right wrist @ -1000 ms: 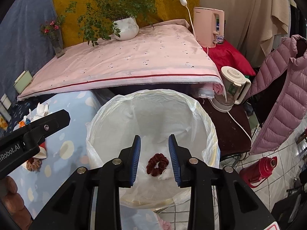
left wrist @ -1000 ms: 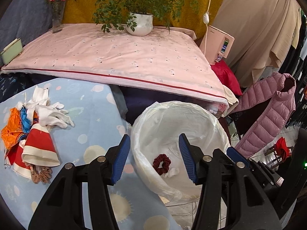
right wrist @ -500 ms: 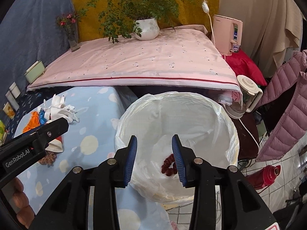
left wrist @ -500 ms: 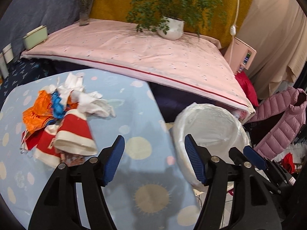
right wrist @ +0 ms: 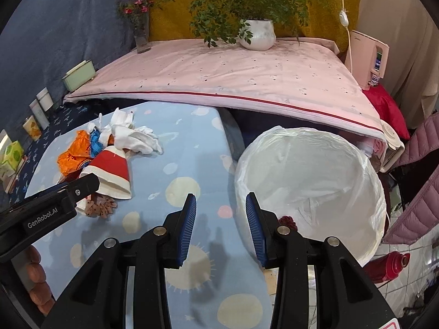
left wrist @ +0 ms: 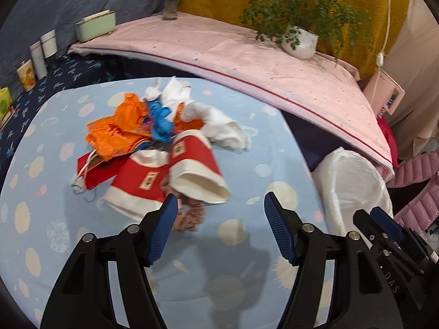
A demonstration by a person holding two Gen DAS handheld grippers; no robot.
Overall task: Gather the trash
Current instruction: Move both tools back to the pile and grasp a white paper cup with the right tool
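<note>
A trash pile lies on the blue spotted table (left wrist: pixel 238 249): two red-and-white paper cups (left wrist: pixel 196 170), orange wrapper (left wrist: pixel 118 131), blue scrap (left wrist: pixel 162 120), white glove (left wrist: pixel 225 131), red packet (left wrist: pixel 98 170) and a brown scrunchie (left wrist: pixel 189 216). My left gripper (left wrist: pixel 219 219) is open and empty, just short of the cup and scrunchie. My right gripper (right wrist: pixel 221 224) is open and empty over the table edge beside the white-lined bin (right wrist: pixel 310 189), which holds a dark red scrunchie (right wrist: pixel 286 220). The pile (right wrist: pixel 109 164) also shows in the right wrist view.
A pink-covered bench (right wrist: pixel 233 79) with a potted plant (right wrist: pixel 256 37) and a vase (right wrist: pixel 141 34) runs behind the table. Tins (left wrist: pixel 41 54) line the left. A pink appliance (right wrist: pixel 369 60), a red flask (right wrist: pixel 389 266) and a pink jacket (right wrist: pixel 419 175) stand right of the bin.
My left gripper swung left from over the bin to the trash pile, which is now close and centred. My right gripper drew back left from over the bin to the table edge.
</note>
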